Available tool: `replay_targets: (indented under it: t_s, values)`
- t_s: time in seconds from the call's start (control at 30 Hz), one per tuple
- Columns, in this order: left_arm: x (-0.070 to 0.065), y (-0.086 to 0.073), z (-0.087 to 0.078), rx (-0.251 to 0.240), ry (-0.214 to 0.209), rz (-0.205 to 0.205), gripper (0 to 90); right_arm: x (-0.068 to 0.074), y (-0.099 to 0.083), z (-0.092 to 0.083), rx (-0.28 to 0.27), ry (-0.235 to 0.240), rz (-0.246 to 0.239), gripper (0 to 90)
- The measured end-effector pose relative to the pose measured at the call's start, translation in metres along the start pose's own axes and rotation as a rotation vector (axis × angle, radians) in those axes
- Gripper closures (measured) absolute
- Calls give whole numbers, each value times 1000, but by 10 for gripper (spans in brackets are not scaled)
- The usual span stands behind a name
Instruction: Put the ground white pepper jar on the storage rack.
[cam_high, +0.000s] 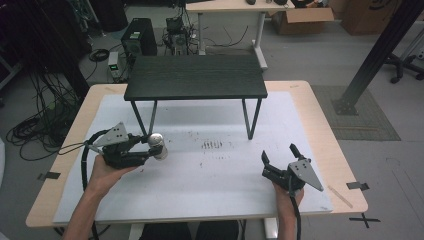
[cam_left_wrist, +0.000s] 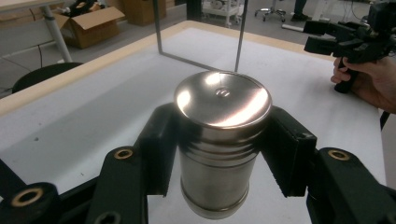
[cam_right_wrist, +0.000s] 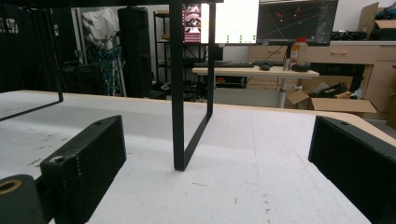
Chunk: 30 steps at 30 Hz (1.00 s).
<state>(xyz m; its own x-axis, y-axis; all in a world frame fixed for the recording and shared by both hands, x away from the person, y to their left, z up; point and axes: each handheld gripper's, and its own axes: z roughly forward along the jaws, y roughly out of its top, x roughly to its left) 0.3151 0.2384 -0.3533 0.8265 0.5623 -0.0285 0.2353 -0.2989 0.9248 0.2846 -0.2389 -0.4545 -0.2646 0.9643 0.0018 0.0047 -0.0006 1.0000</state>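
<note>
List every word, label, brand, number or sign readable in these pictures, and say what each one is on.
None can be read.
Metal can in the left gripper: bare metal, no print facing the camera.
Monitors behind the table: coloured graphics and rows of marks, too small to read.
Cardboard box on the floor: a dark mark on its side, too blurred to read.
Computer tower: a small lit green patch, nothing legible.

The can was shiny silver metal with ribbed rings, pinkish glare on its lid. Both grippers were matte black with grey plates on top, brass-coloured screw rings lower left in the left gripper view. Table was white and scuffed with dark specks mid-frame, with a light wood edge. The stand up top was black, faint wood grain.
</note>
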Motion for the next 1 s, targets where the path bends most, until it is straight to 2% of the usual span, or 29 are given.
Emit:
replay_targets:
  t_s: [0.67, 0.8, 1.0]
  values:
    - [9, 46, -7, 3, -18, 5, 491, 0, 0, 0, -1, 0, 0, 38]
    - [11, 57, -6, 20, -24, 31, 491, 0, 0, 0, 0, 0, 1, 38]
    - [11, 64, -5, 26, -29, 39, 491, 0, 0, 0, 0, 0, 1, 38]
